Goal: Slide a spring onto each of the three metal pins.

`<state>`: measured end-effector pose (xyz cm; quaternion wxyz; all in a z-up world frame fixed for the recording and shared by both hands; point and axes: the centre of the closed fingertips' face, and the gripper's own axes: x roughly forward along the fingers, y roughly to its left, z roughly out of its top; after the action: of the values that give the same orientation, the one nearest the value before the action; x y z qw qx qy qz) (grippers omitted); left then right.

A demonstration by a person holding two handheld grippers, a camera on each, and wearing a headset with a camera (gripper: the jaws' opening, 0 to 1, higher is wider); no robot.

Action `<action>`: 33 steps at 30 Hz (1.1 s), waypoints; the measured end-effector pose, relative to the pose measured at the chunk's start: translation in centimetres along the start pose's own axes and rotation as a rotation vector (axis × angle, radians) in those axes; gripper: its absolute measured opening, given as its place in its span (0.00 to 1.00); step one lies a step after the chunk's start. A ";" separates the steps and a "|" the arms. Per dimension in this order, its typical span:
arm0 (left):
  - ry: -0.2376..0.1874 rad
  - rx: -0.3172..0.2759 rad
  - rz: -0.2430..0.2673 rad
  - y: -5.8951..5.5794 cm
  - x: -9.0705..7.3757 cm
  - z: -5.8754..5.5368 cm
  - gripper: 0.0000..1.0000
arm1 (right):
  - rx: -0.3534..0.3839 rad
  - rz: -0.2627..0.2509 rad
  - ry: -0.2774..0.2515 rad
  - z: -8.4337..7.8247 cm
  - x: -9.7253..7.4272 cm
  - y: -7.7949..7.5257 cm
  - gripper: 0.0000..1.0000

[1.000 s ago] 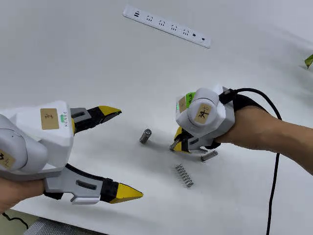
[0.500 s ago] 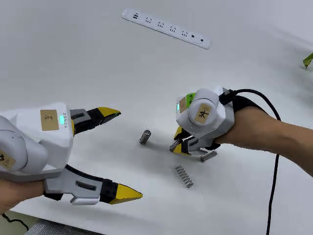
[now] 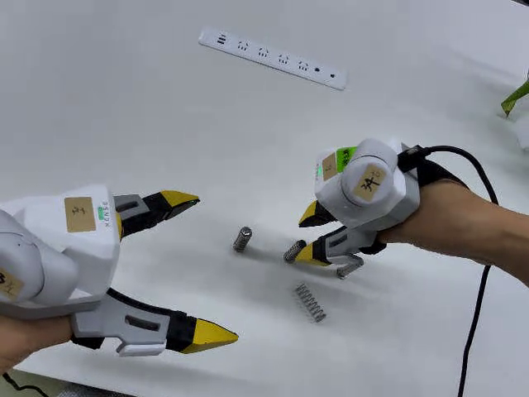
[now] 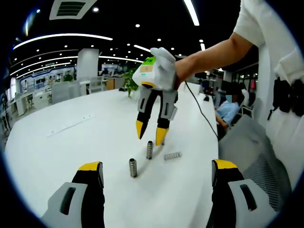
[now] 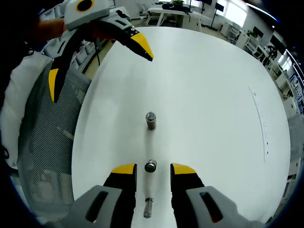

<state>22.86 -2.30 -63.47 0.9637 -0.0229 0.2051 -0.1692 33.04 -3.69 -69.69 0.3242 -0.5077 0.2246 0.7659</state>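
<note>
- Stickers on the left hand-held gripper and right hand-held gripper carry handwriting I cannot read.
- Right jaws are spread, with a spring-wrapped pin upright between the tips, untouched.
- Left jaws gape wide; a second sprung pin stands to their right.
- Nearer, a loose spring and a bare pin lie on the counter.

The premises were an open-plan office; a dark ceiling carried long strip lights, recessed downlights and a square air vent; a white column stood among rows of desks and a potted plant; a seated person occupied the far side; a grey mesh chair stood beside the large white table, on which a white power strip lay.
</note>
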 end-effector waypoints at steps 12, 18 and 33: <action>0.012 0.029 0.001 0.1 -0.5 0.8 0.96 | 0.050 -0.072 -0.091 -0.1 -3.4 -0.3 0.42; 0.023 0.044 0.005 0.1 -0.9 1.2 0.96 | 0.089 -0.101 -0.145 -0.6 -5.0 0.1 0.49; 0.088 0.103 0.011 0.0 -1.7 2.2 0.95 | 0.239 -0.189 -0.343 -2.8 -8.4 1.4 0.60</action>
<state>22.33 -1.79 -60.81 0.9546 0.0351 0.2383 -0.1752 36.07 -8.80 -62.97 0.4859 -0.3469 0.2068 0.7751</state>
